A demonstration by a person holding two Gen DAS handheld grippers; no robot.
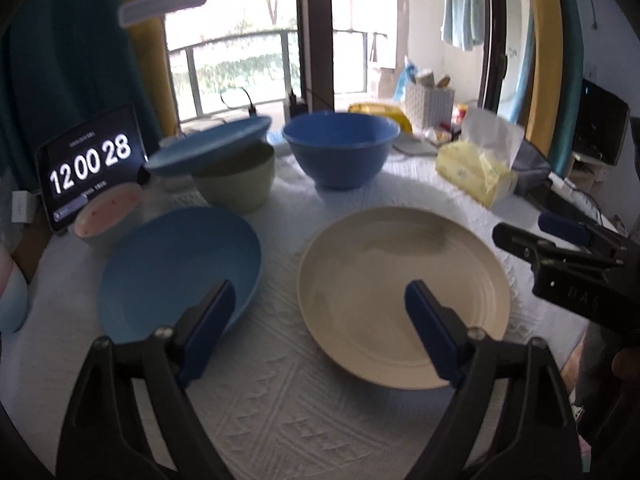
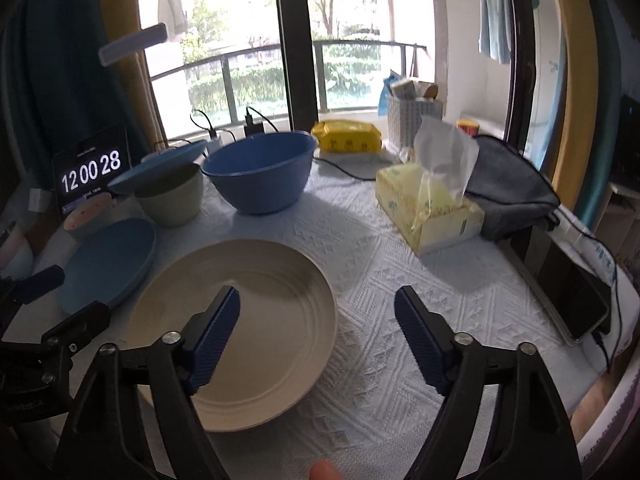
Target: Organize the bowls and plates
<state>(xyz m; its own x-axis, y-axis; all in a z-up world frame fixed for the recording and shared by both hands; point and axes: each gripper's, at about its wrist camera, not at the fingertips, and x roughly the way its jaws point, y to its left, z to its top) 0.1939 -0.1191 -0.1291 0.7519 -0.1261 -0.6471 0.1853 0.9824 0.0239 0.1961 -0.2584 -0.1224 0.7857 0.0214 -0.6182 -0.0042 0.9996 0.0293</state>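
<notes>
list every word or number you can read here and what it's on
"12 00 28" in big white digits on the dark tablet screen, propped at the table's far left edge.
Small lines above and below those digits: too blurred to read.
Embossed letters on the black body of the right tongs: too faint to read.
Print on the yellow tissue box and the yellow packet: too small to read.

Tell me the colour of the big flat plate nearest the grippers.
Cream plate; right wrist view shows it best.
</notes>
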